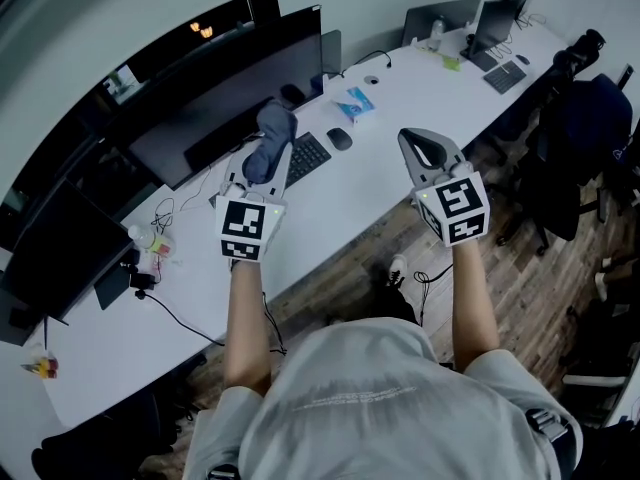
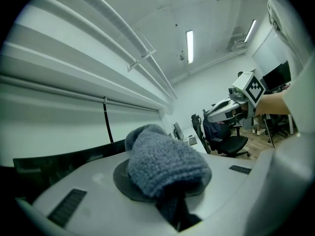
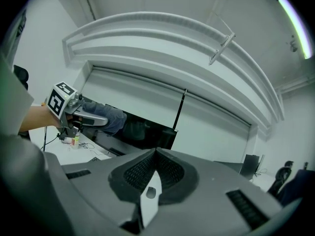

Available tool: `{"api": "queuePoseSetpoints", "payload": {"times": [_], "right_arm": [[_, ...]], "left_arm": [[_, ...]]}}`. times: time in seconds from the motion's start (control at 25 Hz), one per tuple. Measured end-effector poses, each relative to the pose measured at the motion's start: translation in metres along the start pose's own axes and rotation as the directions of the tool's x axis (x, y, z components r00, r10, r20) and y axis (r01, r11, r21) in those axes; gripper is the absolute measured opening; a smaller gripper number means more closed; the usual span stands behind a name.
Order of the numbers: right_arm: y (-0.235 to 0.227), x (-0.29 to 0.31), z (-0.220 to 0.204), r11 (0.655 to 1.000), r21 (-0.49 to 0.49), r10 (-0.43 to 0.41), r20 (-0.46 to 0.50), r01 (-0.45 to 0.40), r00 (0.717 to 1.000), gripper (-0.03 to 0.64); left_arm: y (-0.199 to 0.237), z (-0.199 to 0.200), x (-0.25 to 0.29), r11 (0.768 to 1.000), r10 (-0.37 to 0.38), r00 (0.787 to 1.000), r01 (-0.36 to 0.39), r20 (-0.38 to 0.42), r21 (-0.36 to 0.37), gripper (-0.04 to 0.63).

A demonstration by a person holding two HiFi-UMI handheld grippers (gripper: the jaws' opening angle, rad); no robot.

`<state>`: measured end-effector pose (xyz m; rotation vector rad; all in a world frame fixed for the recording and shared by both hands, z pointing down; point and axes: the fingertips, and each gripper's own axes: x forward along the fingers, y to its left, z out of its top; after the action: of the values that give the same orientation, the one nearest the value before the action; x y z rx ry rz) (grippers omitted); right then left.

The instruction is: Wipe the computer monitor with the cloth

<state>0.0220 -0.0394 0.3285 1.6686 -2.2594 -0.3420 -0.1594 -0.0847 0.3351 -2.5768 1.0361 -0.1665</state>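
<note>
Left gripper [image 2: 168, 198] clenched on fuzzy blue-grey cloth [image 2: 165, 163], bunched over the jaw tips and bulging up past them. Dark computer monitor [image 1: 235, 93] close ahead of that gripper, white desk [image 1: 340, 193] below. Right gripper [image 3: 153, 156] off to its right, jaws pressed together on nothing. Keyboard [image 1: 305, 158] lower down between both.
</note>
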Motion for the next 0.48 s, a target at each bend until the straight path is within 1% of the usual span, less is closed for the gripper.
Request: {"api": "queuePoseSetpoints", "payload": {"times": [0.28,0.48], "right_arm": [[0.010,0.000,0.008,0.999,-0.033,0.003,0.006,-0.003,1.000,0.001],[0.015,0.005,0.009,0.999,-0.052,0.014,-0.008,-0.014,1.000,0.001]], "left_arm": [[0.004,0.004,-0.011,0.999,0.011,1.000,-0.011,0.010,0.047,0.051],[0.007,0.000,-0.009,0.999,0.013,1.000,-0.013,0.002,0.048,0.051]]}}
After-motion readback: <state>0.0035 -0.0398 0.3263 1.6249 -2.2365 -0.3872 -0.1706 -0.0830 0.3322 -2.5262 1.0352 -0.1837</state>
